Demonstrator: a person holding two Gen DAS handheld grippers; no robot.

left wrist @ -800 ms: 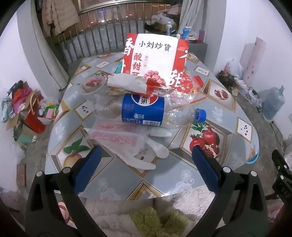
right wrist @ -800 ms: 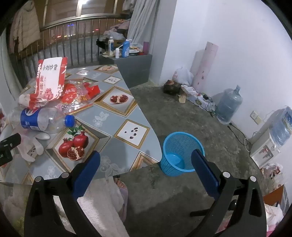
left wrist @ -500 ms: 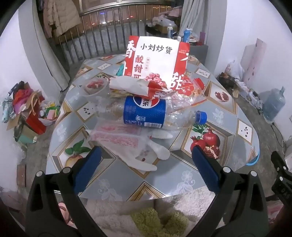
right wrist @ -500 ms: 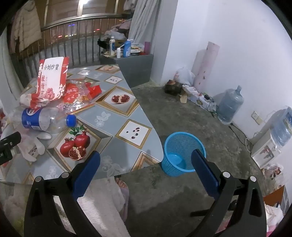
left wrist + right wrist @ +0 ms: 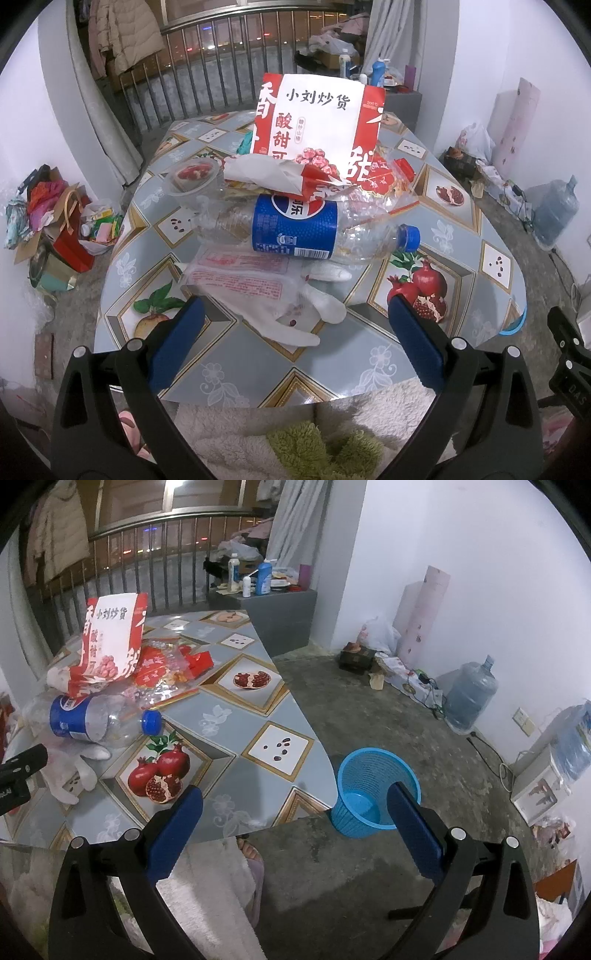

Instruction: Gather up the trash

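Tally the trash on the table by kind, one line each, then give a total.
Plastic bottle: 1
Red and white snack bag: 1
Clear plastic cup: 1
White disposable glove: 1
Clear printed wrapper: 1
Crumpled red and clear packaging: 1 heap, pieces too tangled to count
Total: 6 at least
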